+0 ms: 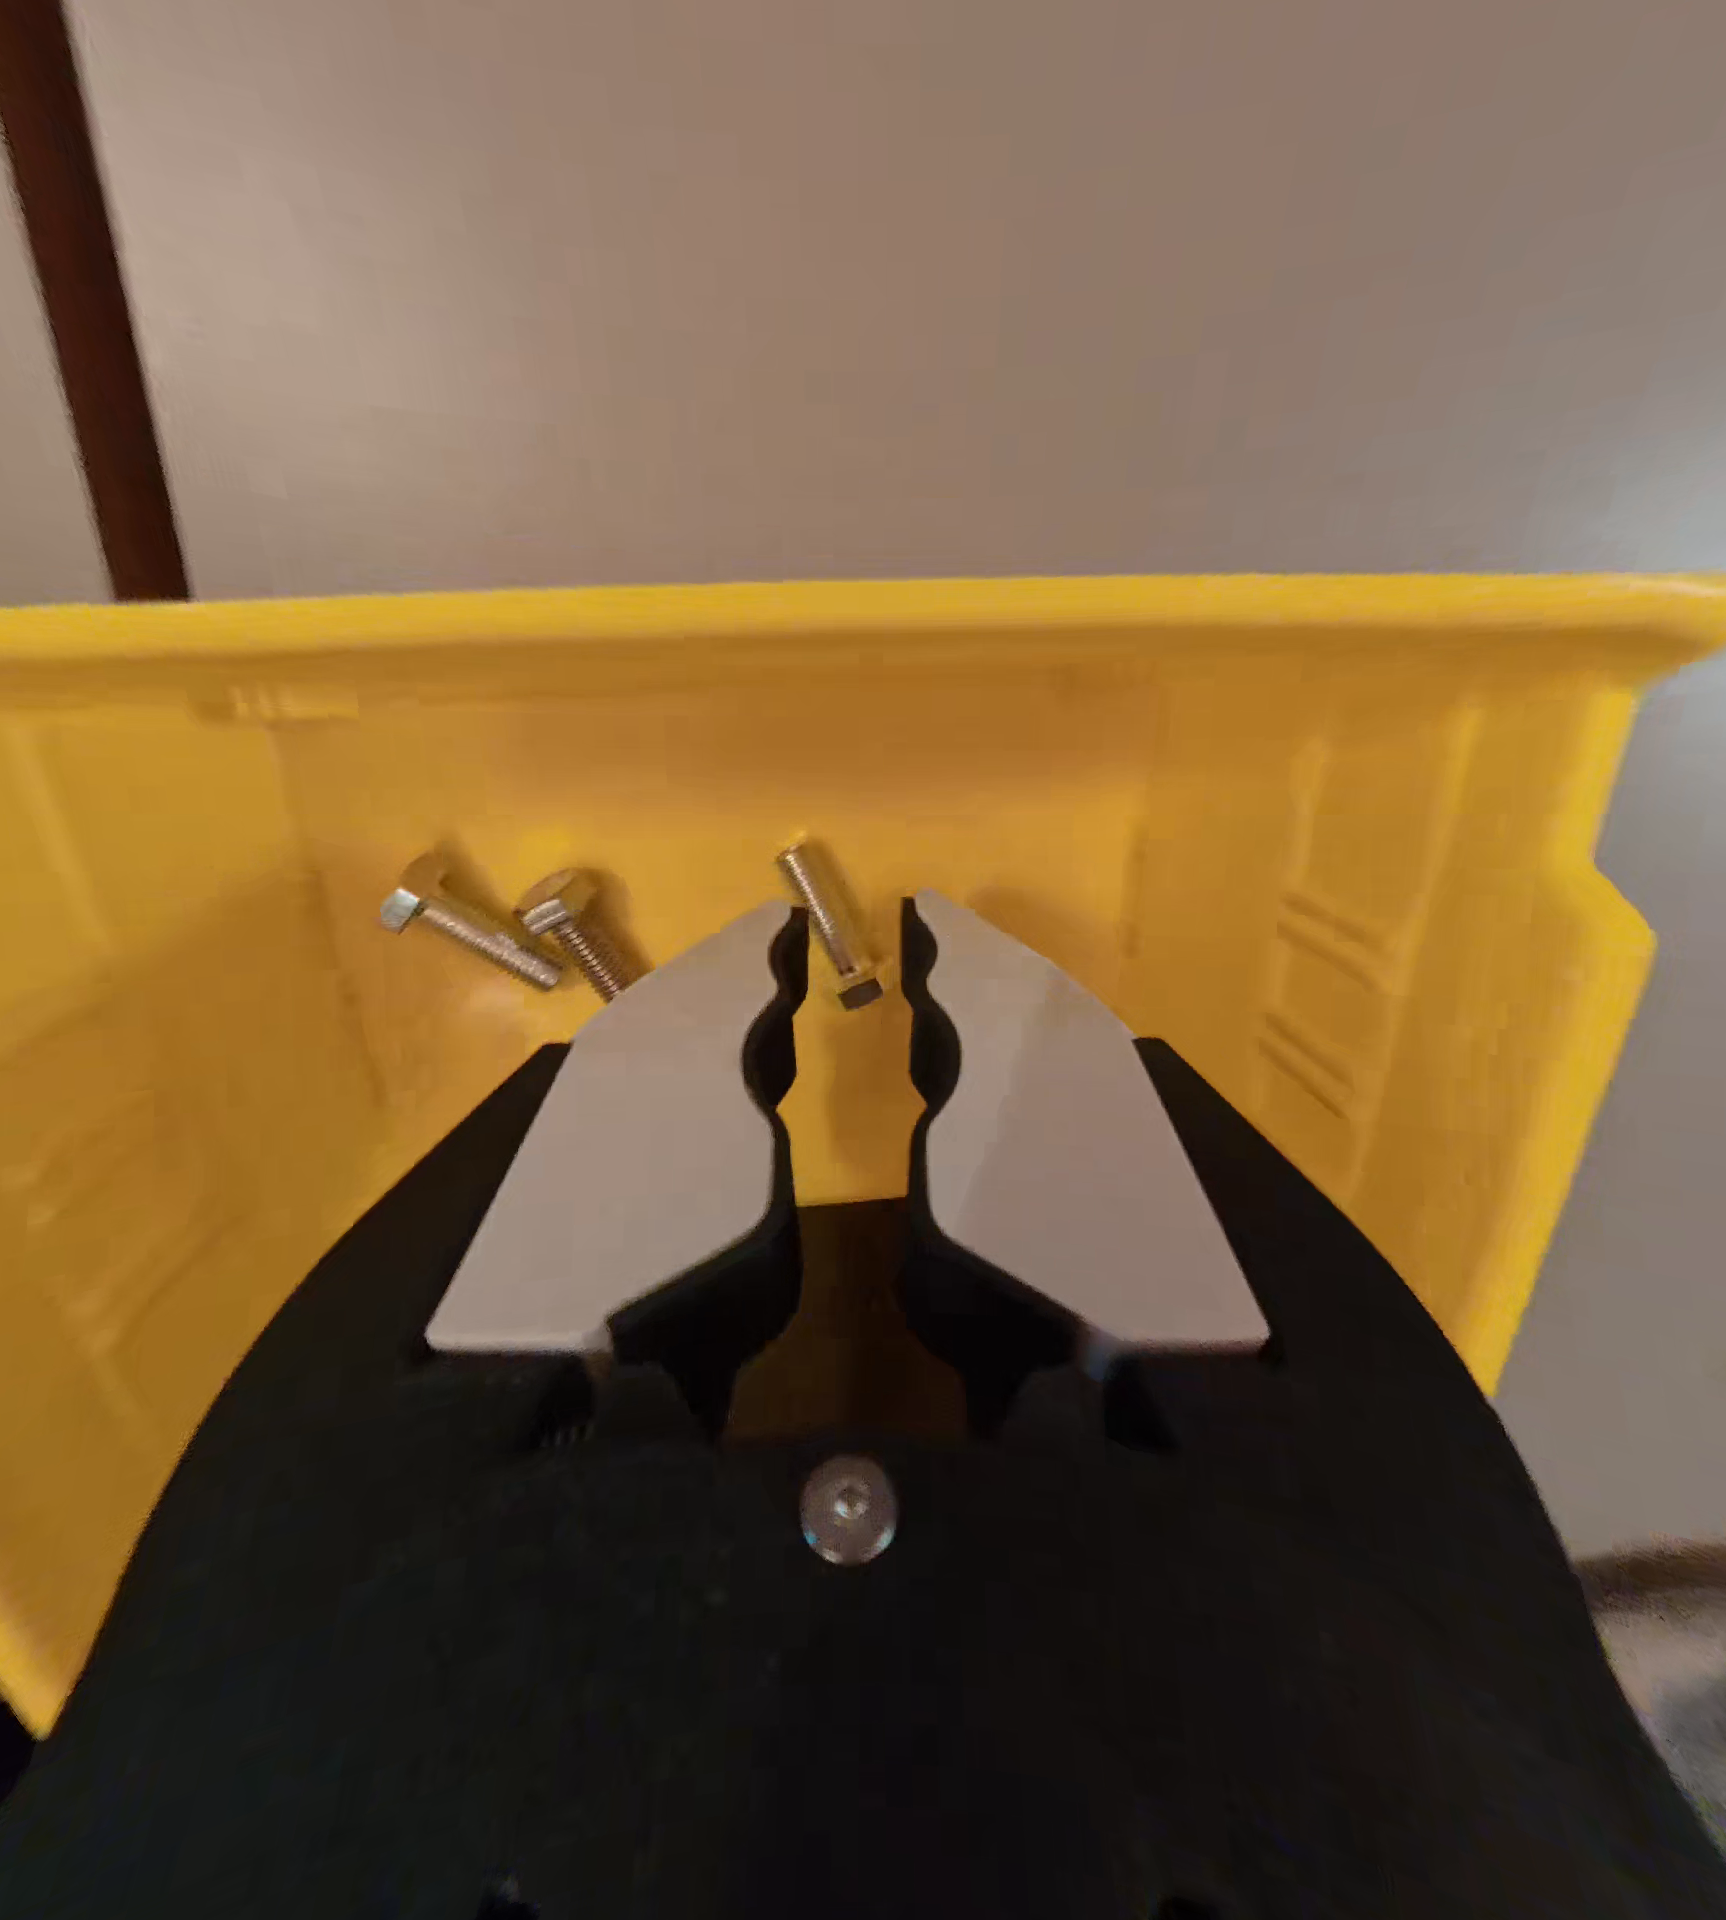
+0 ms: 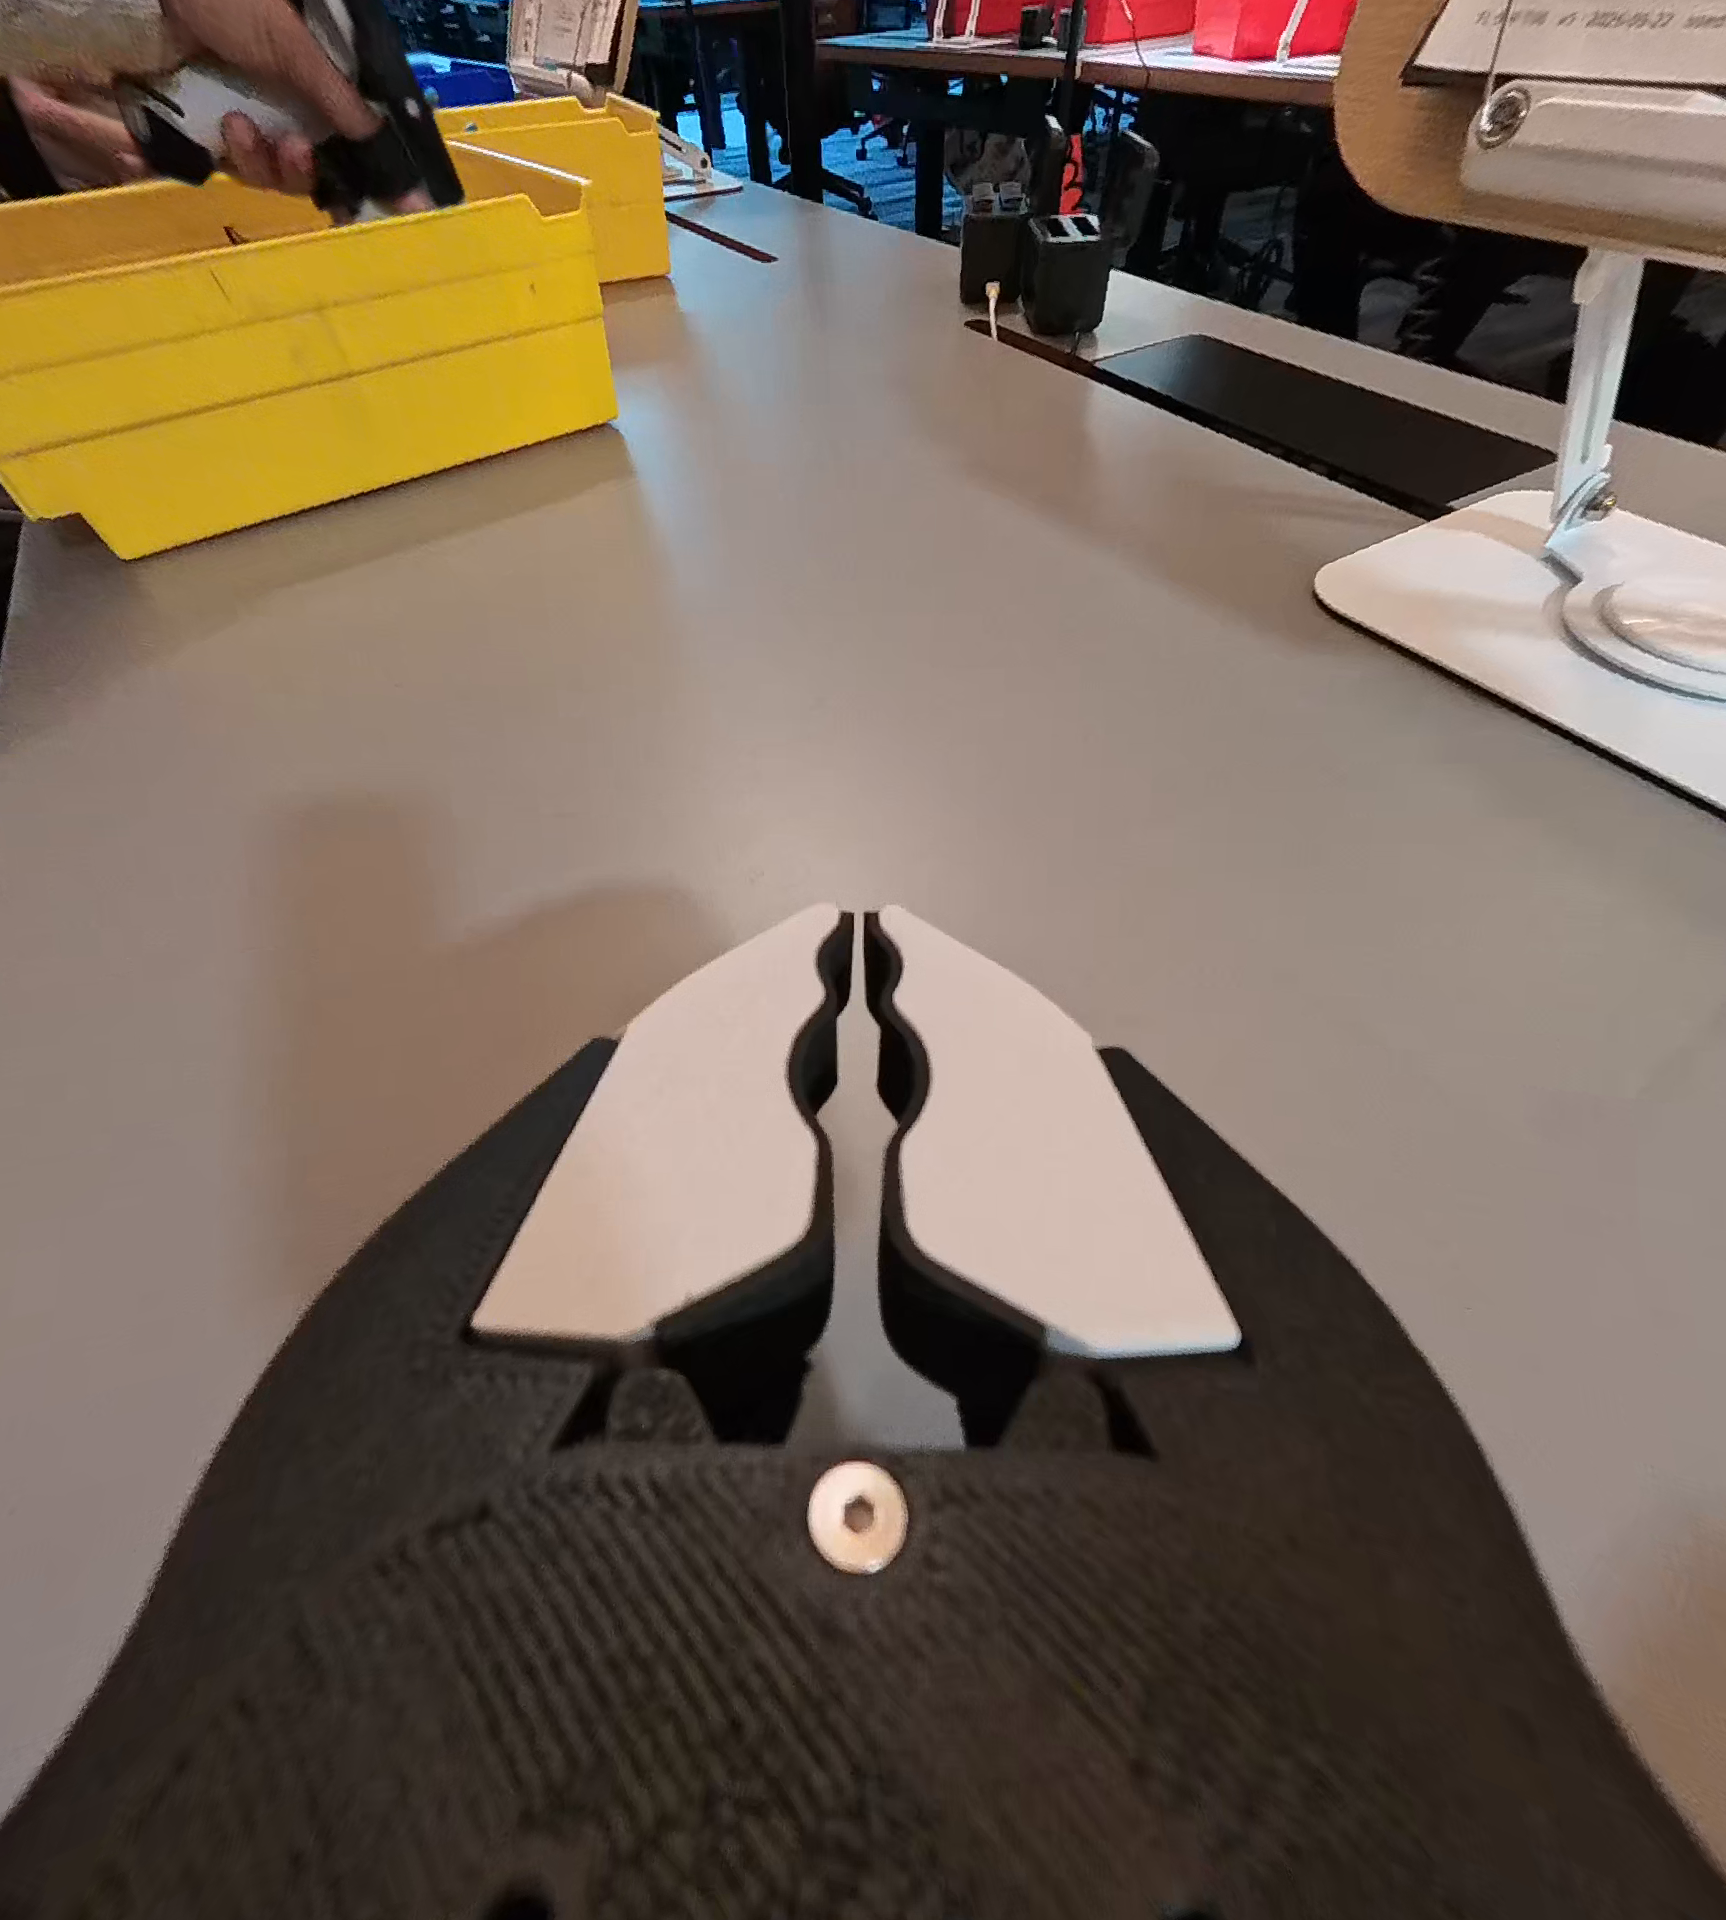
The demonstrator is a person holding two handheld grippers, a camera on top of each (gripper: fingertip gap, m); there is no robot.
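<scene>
We find the left gripper (image 1: 848, 914) parted inside the yellow bin (image 1: 838, 748), straddling a bolt (image 1: 831, 925) without clamping it; two bolts (image 1: 526, 940) lie just left. The right gripper (image 2: 859, 920), nearly closed and empty, hovers over the grey table (image 2: 838, 644).

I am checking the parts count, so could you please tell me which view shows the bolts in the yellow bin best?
The left wrist view: three bolts lie inside the yellow bin. The right wrist view shows only its outside.

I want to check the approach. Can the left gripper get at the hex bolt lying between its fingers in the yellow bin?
Probably yes. The left gripper is open inside the yellow bin, and the hex bolt lies between its fingertips with nothing in front. The two other bolts lie apart, to the left.
</scene>
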